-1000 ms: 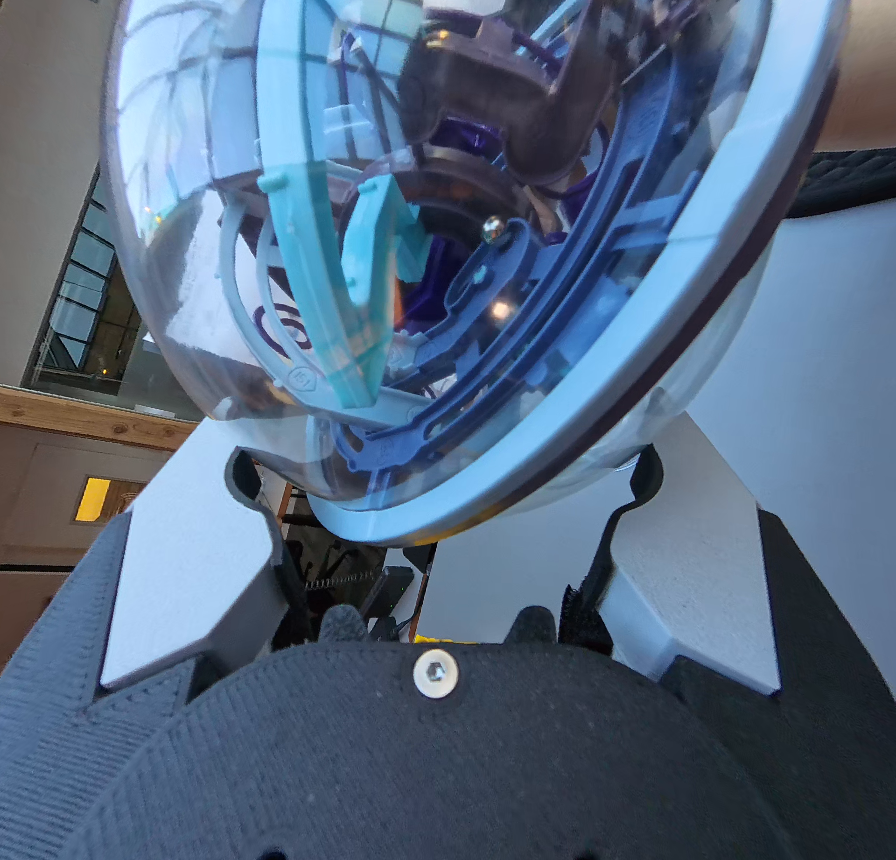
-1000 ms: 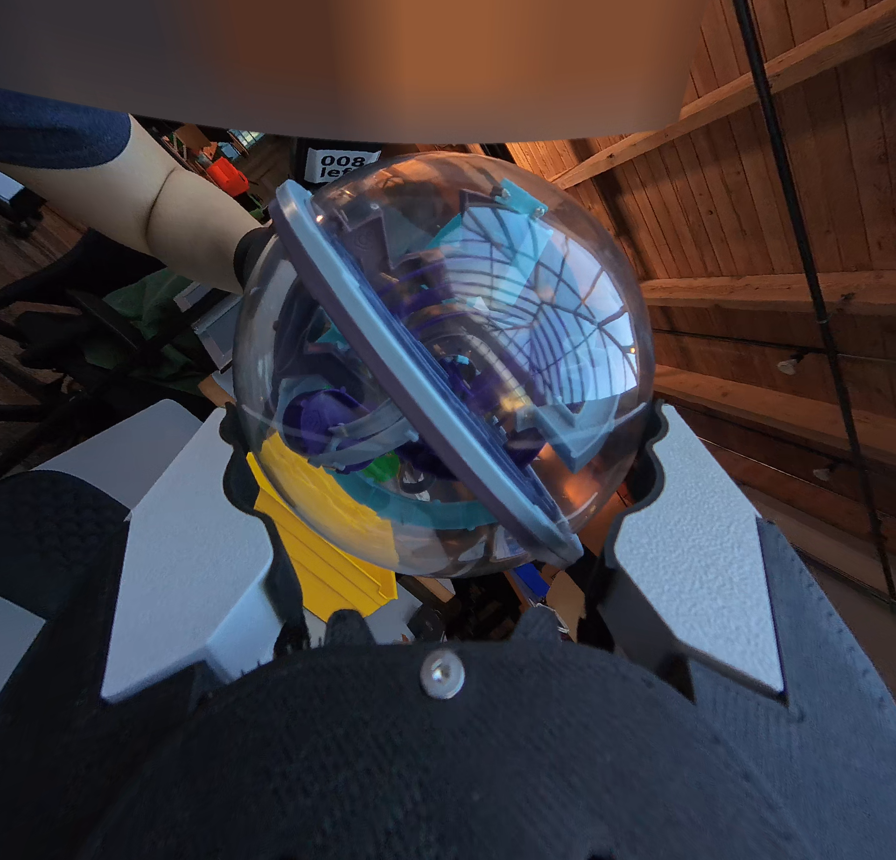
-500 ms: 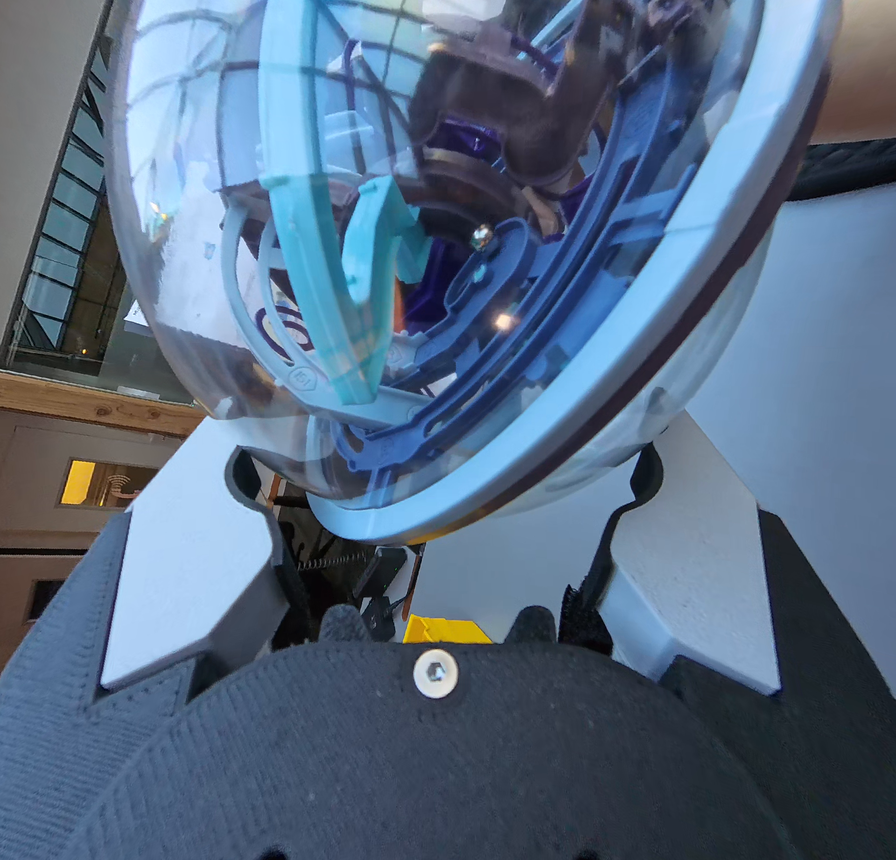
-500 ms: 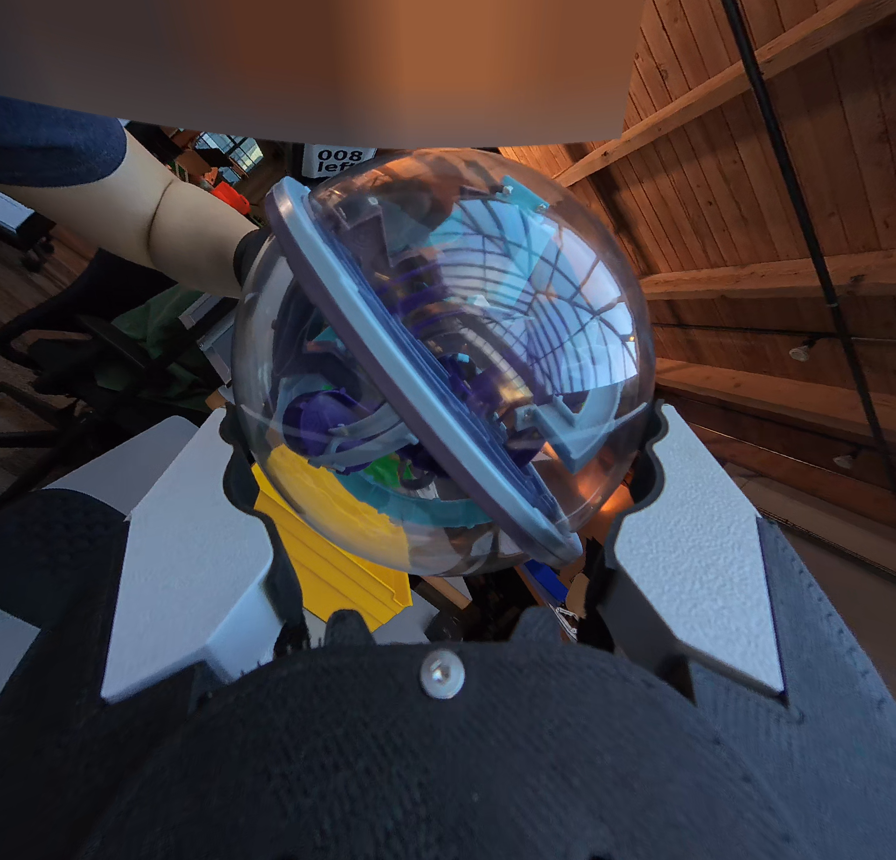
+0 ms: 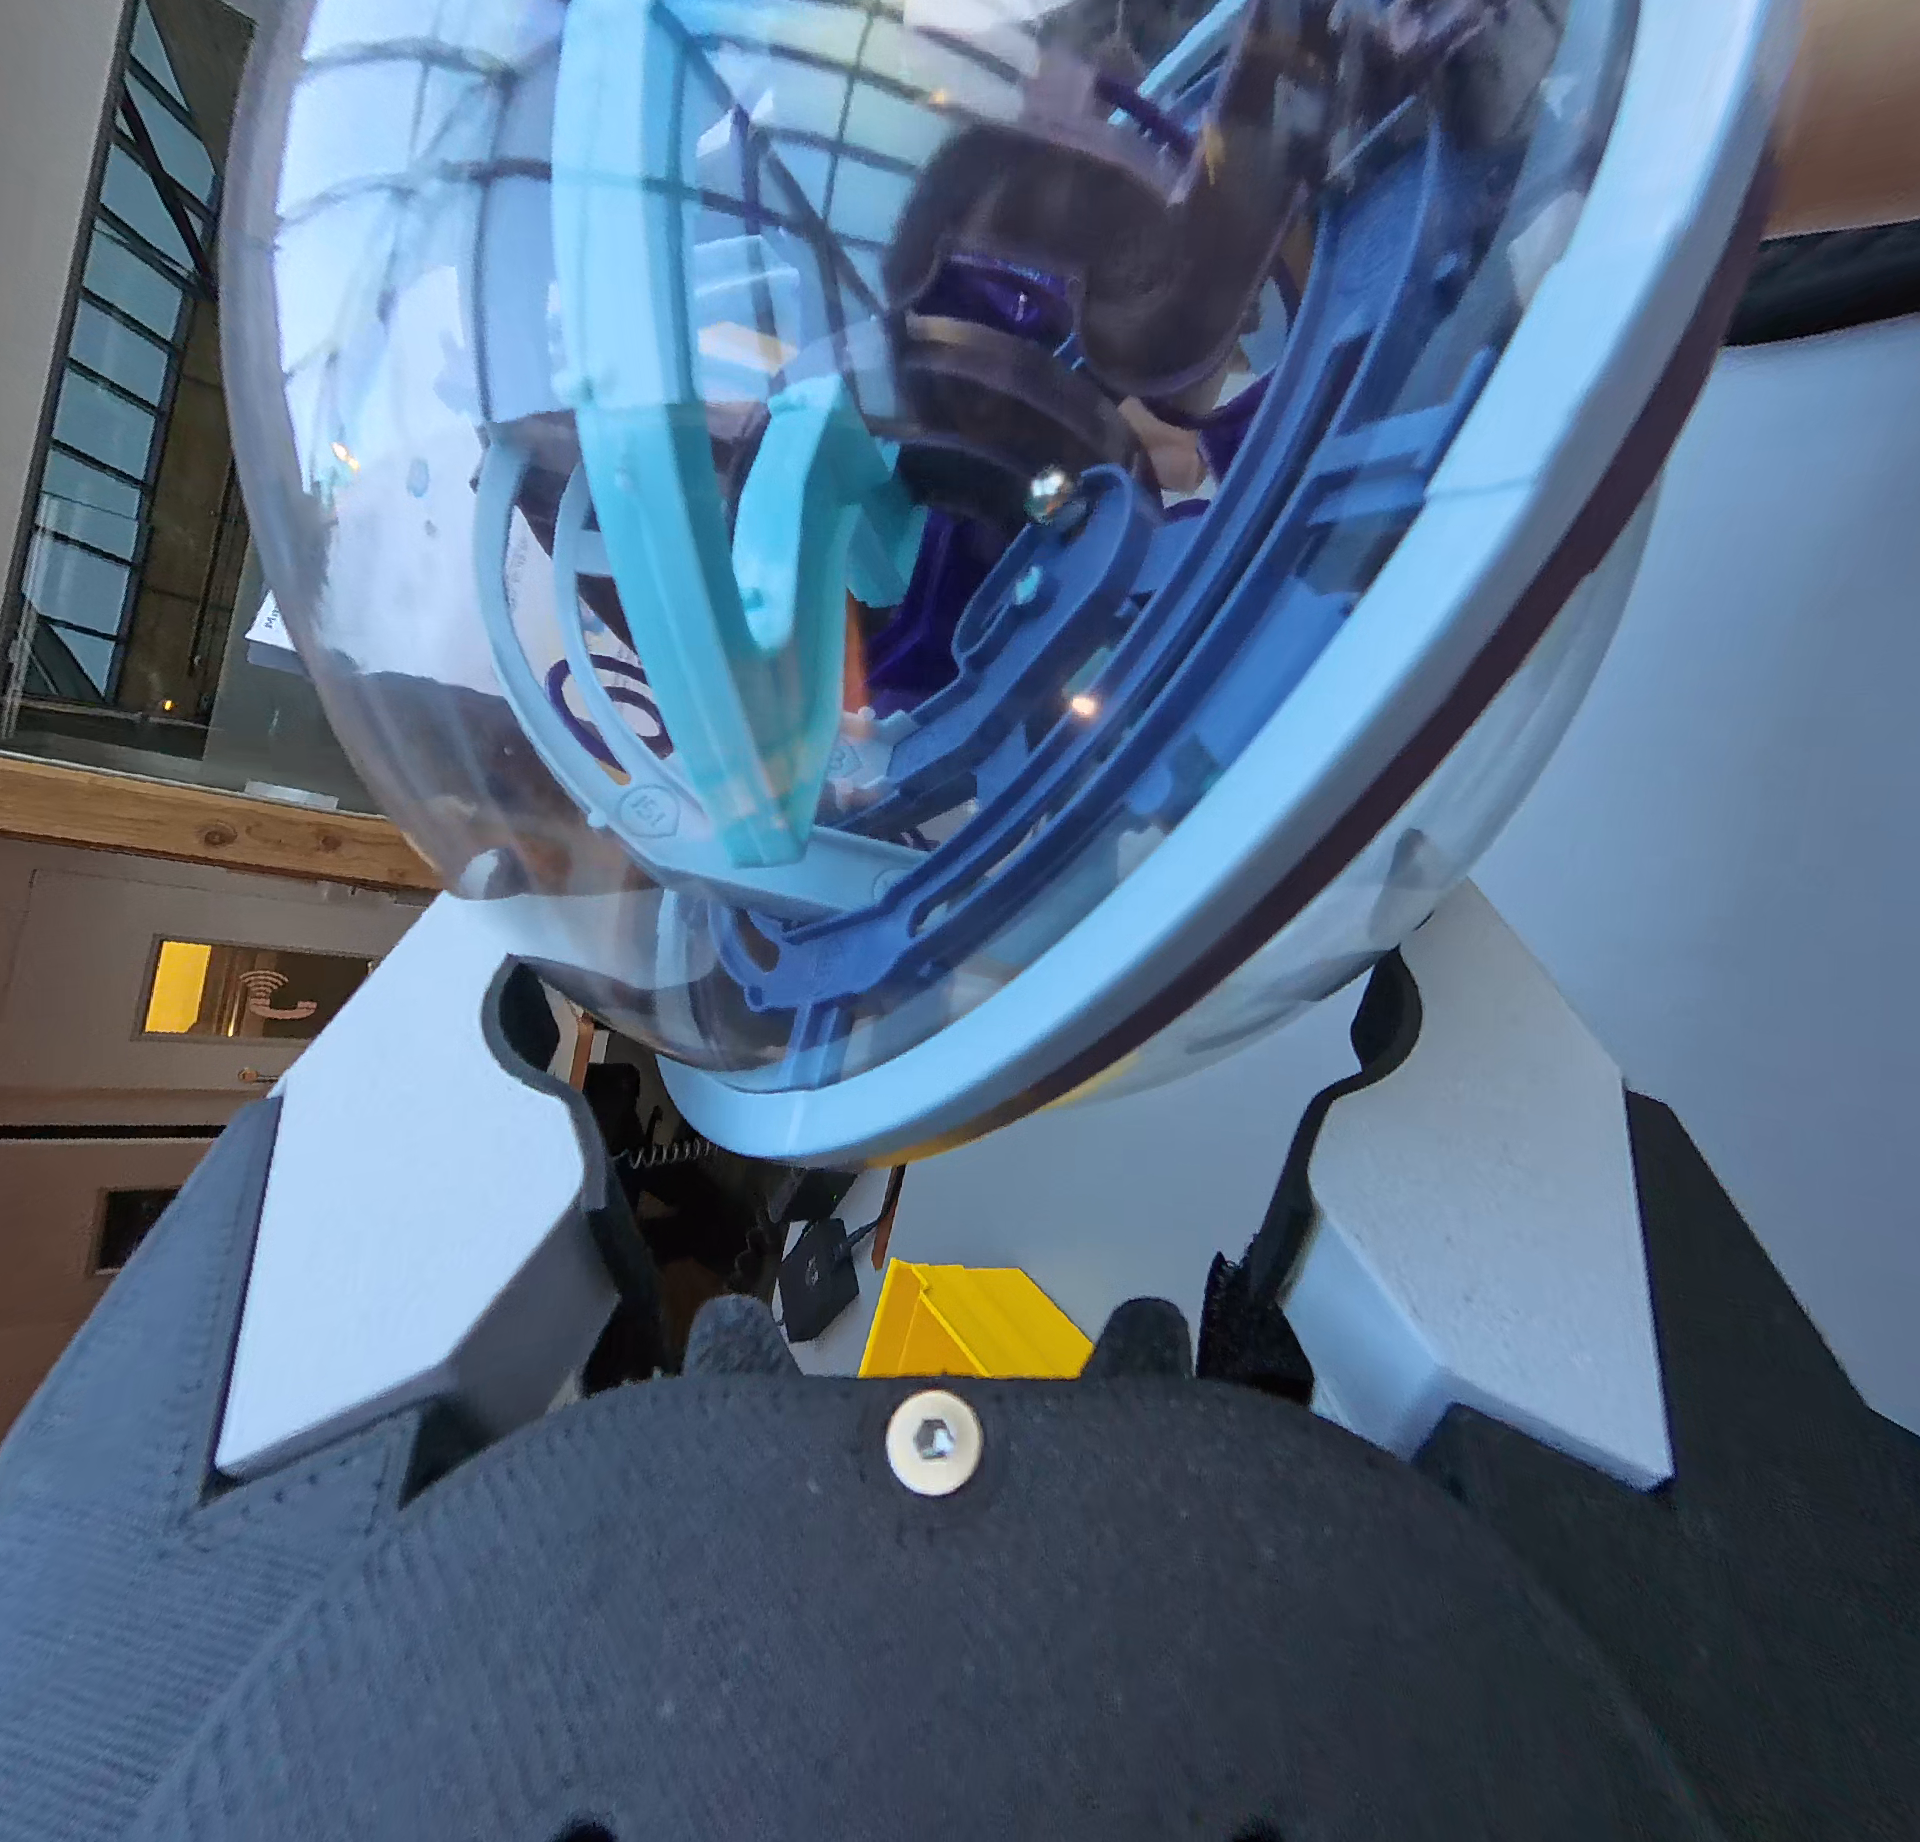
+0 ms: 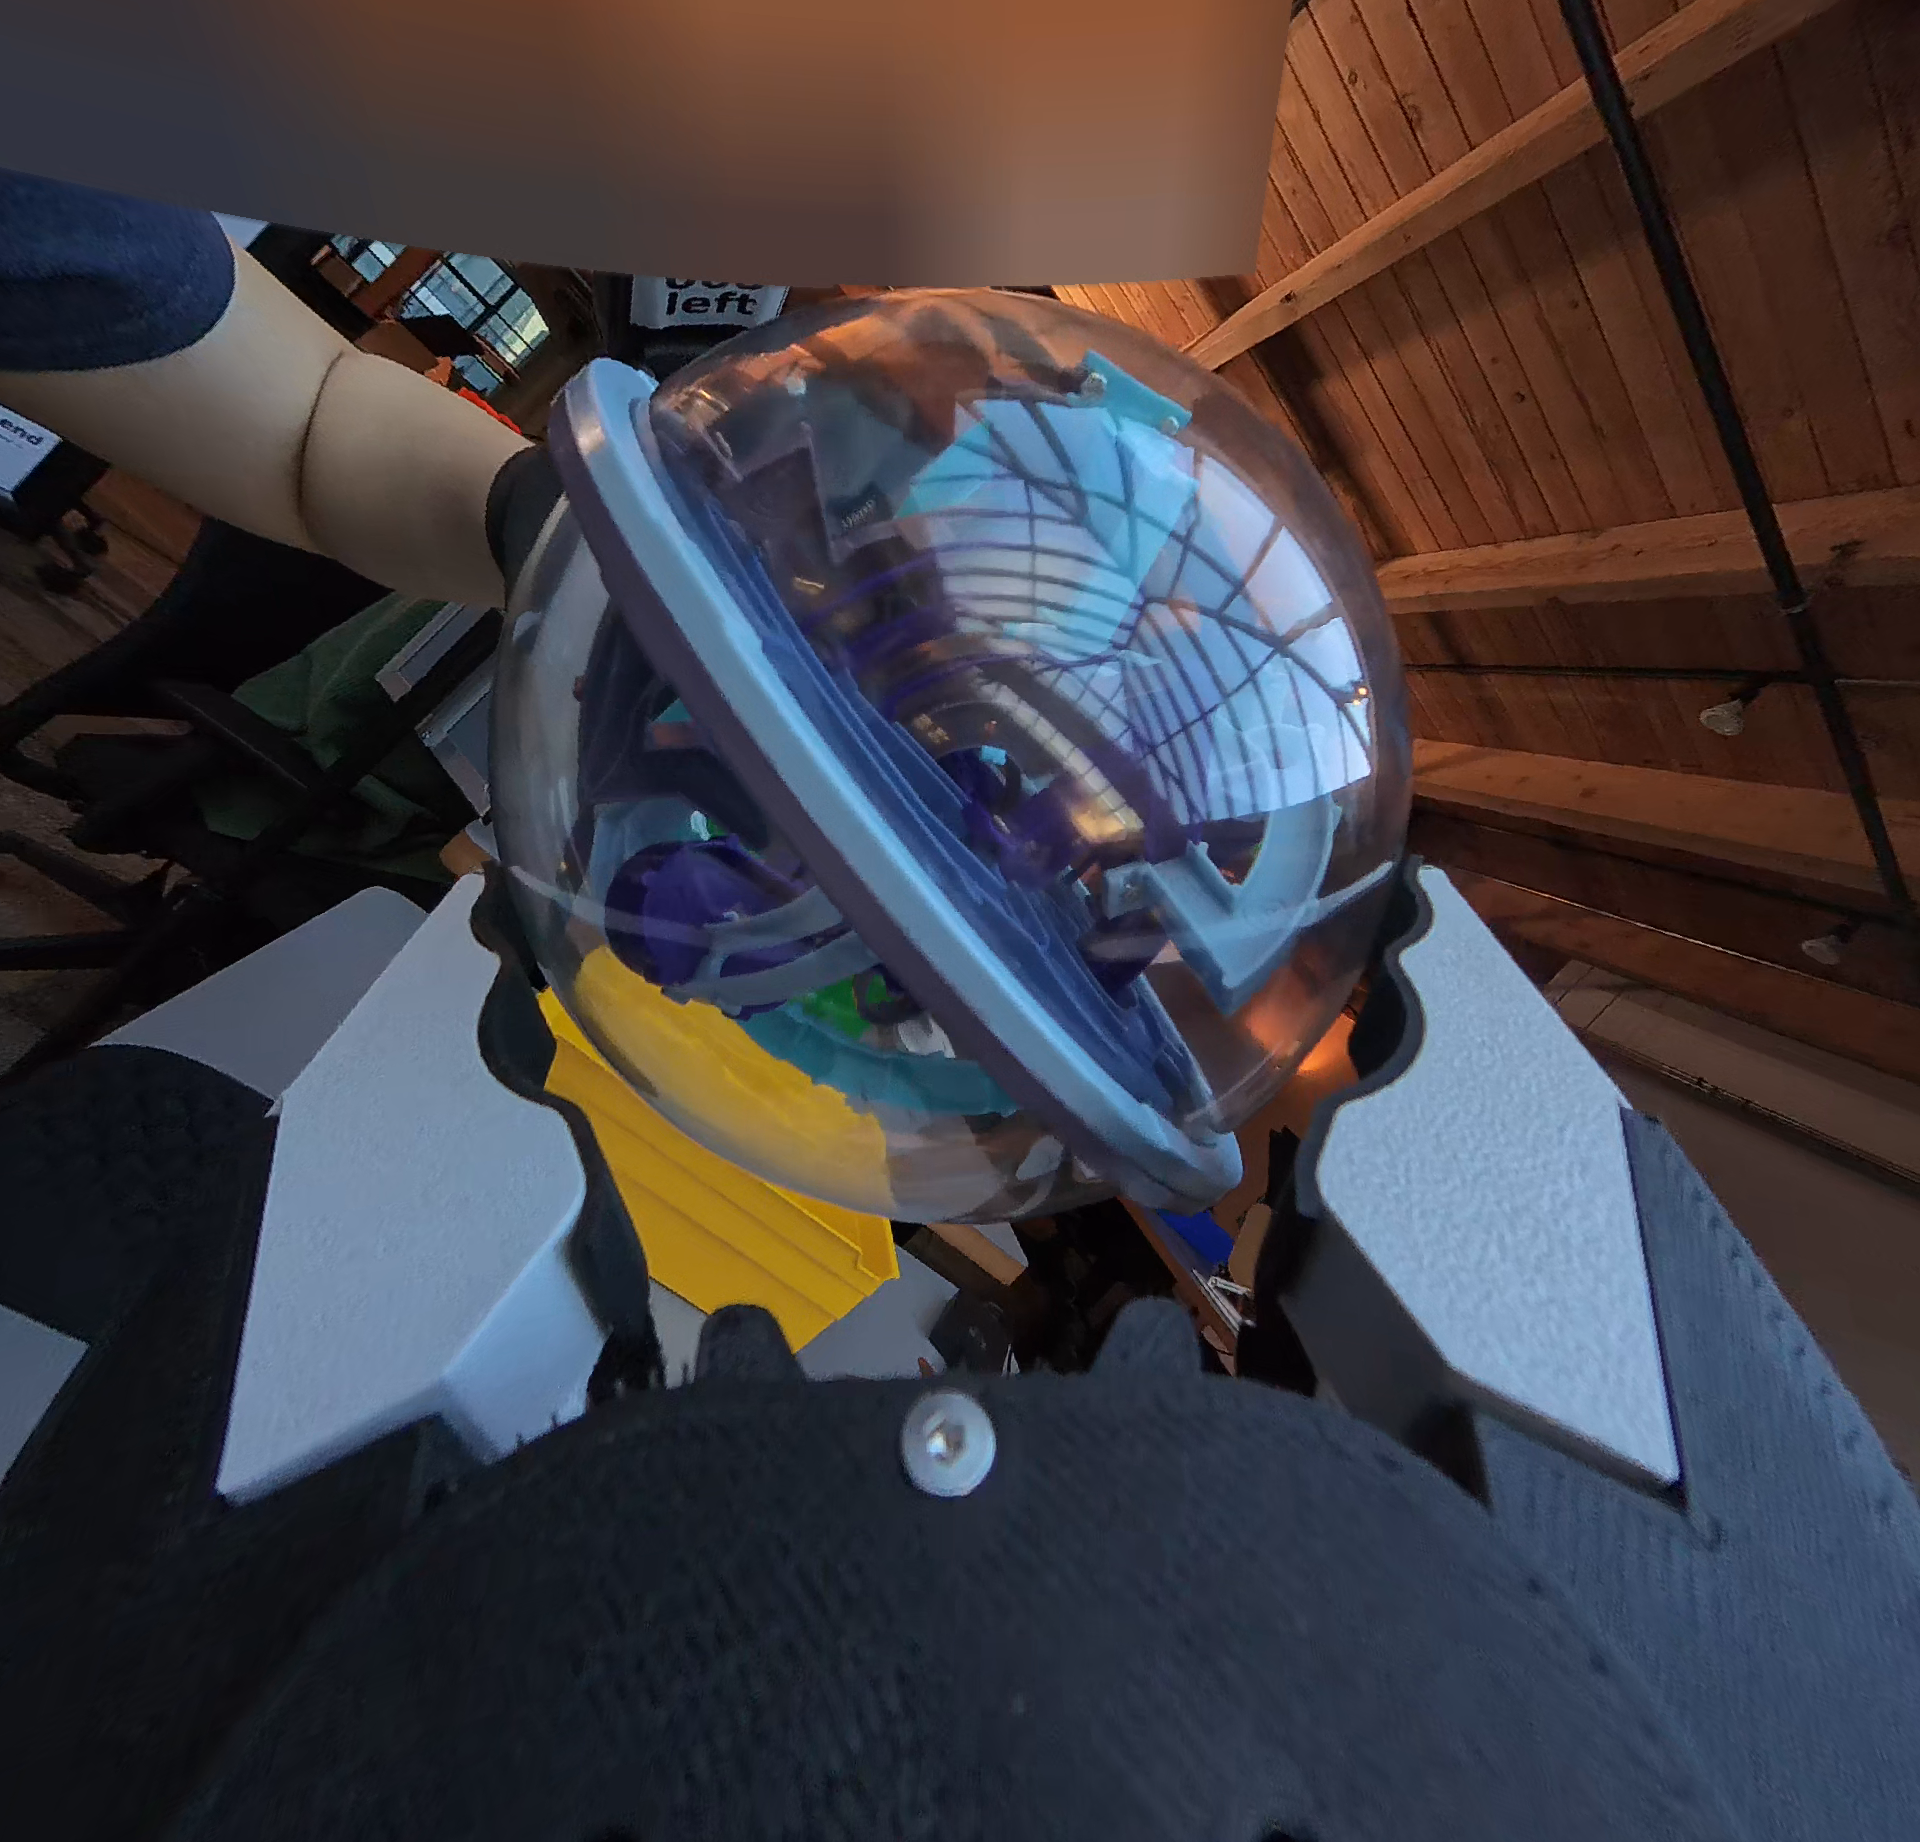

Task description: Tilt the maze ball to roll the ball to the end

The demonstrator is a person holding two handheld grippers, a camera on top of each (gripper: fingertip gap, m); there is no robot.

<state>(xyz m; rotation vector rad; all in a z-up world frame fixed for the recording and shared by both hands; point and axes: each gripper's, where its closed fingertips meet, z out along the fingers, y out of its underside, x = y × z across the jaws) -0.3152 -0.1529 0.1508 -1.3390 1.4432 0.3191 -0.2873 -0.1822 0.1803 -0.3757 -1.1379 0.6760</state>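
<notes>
The maze ball (image 5: pixel 935 442) is a clear sphere with a light grey equator ring and blue, teal and purple tracks inside. It is held in the air, tilted, with the ring running diagonally. A small steel ball (image 5: pixel 1049 491) sits on a dark blue track near the centre. My left gripper (image 5: pixel 951 1003) is shut on the sphere's lower part, with a white finger on each side. In the right wrist view the maze ball (image 6: pixel 935 753) fills the gap of my right gripper (image 6: pixel 945 909), which is shut on it across its width. The steel ball is not visible there.
A yellow bin (image 5: pixel 977 1319) lies below the sphere and also shows in the right wrist view (image 6: pixel 717 1200). A person's bare forearm (image 6: pixel 343 473) reaches in from the left. A wooden plank ceiling with beams (image 6: pixel 1610 442) is behind, and office chairs (image 6: pixel 156 753) stand at left.
The sphere has tilted a little in both grippers. The steel ball has crept slightly up along the blue track. The yellow bin has come into the left wrist view.
</notes>
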